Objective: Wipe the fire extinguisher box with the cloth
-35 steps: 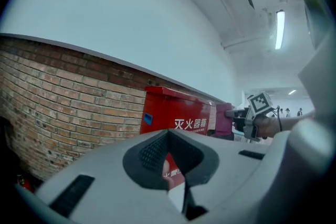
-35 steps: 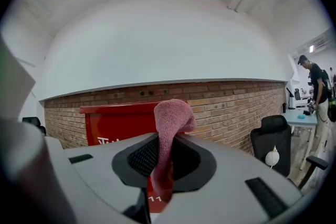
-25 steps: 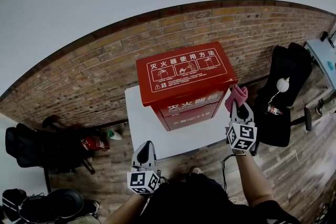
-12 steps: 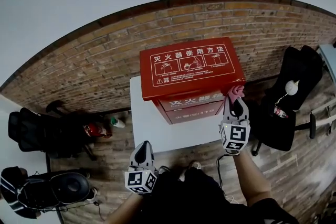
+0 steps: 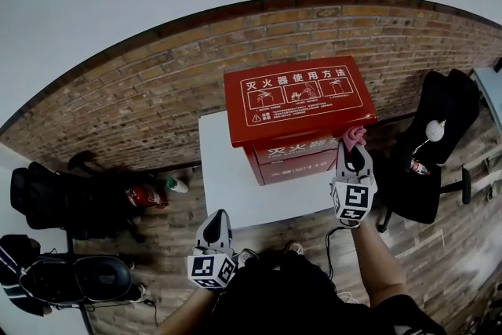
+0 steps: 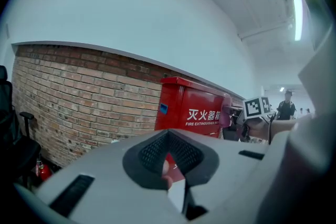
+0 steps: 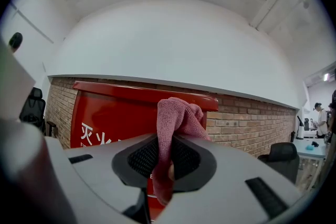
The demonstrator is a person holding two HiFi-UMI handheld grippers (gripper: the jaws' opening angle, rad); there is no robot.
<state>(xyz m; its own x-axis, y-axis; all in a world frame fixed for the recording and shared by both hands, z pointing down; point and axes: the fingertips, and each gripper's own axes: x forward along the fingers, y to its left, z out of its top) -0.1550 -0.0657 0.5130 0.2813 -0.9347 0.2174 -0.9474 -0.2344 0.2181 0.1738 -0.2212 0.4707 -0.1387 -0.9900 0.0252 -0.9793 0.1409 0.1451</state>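
Around: brick wall (image 5: 157, 90) behind, black chair (image 5: 427, 161) just right of R claw (image 5: 351, 151), another chair (image 5: 63, 208) plus a small red extinguisher (image 5: 141, 195) on the floor well left of L claw (image 5: 216, 217). Nothing btw R claw and the box.

Fire extinguisher box (image 5: 298, 102): red metal, white lettering, sits on a white table (image 5: 235, 184), just ahead-left of R claw, well ahead-right of L claw.

R claw's jaws are clamped on a pink cloth (image 7: 178, 118), bunched above the tips, at the box's front right corner; touching or not, can't tell. L claw hangs low w/ jaws together, nothing held.

Head view alone shows the lid's instruction diagrams. L claw's view shows the front lettering and R claw's marker cube (image 6: 255, 107).
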